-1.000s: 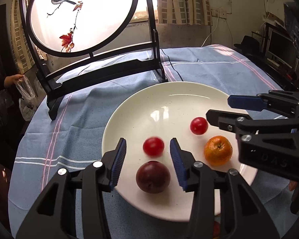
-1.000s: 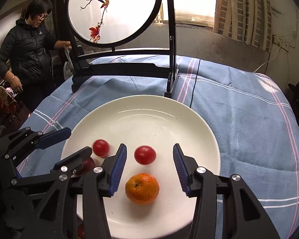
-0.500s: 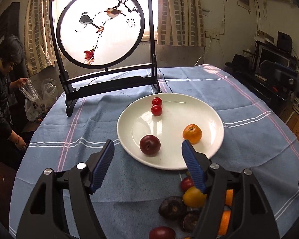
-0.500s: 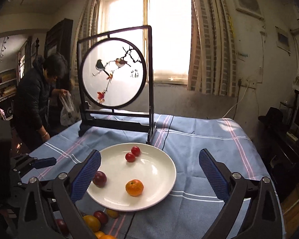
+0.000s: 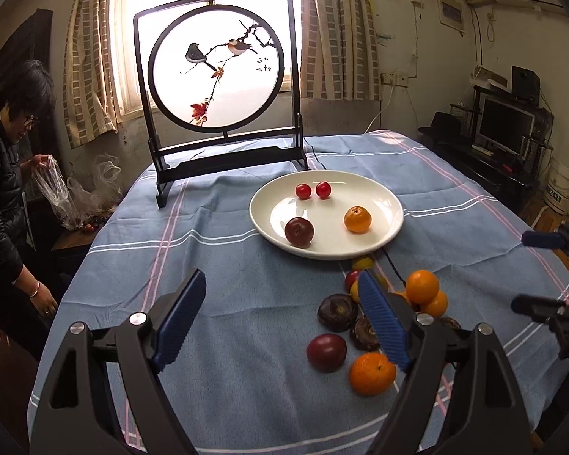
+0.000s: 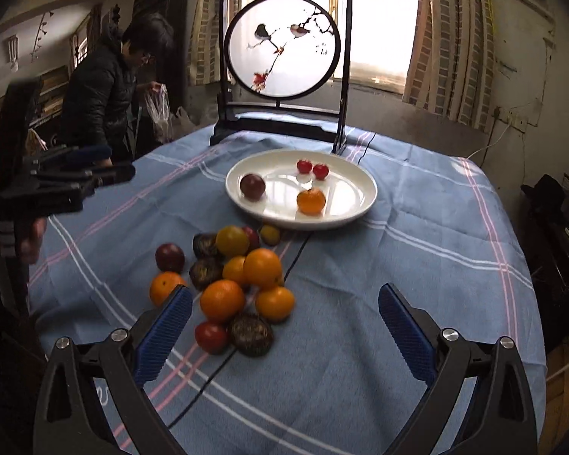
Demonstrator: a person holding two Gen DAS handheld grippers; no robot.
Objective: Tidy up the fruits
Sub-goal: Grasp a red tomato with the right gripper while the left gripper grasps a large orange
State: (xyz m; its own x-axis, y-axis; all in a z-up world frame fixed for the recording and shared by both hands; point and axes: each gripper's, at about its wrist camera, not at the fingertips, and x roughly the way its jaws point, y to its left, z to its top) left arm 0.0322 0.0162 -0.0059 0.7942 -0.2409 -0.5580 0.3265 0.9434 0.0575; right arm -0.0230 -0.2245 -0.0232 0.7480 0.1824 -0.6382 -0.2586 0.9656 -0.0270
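Plate [image 6: 364,204]: holds two cherry tomatoes [image 5: 313,190], a plum and an orange.
Pile [image 6: 242,280]: loose fruit on the tablecloth [image 6: 417,265], just in front of the plate.
Left gripper [image 5: 280,318]: jaws have just been opening, nothing between them.
Right gripper [image 6: 284,326]: jaws spread wide, empty.
Next pick: an outer fruit like the near orange [image 5: 371,373]; straddle it fully so neighbours don't roll.

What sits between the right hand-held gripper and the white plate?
In the right wrist view, a pile of loose fruit lies on the blue cloth between the right hand-held gripper and the white plate.
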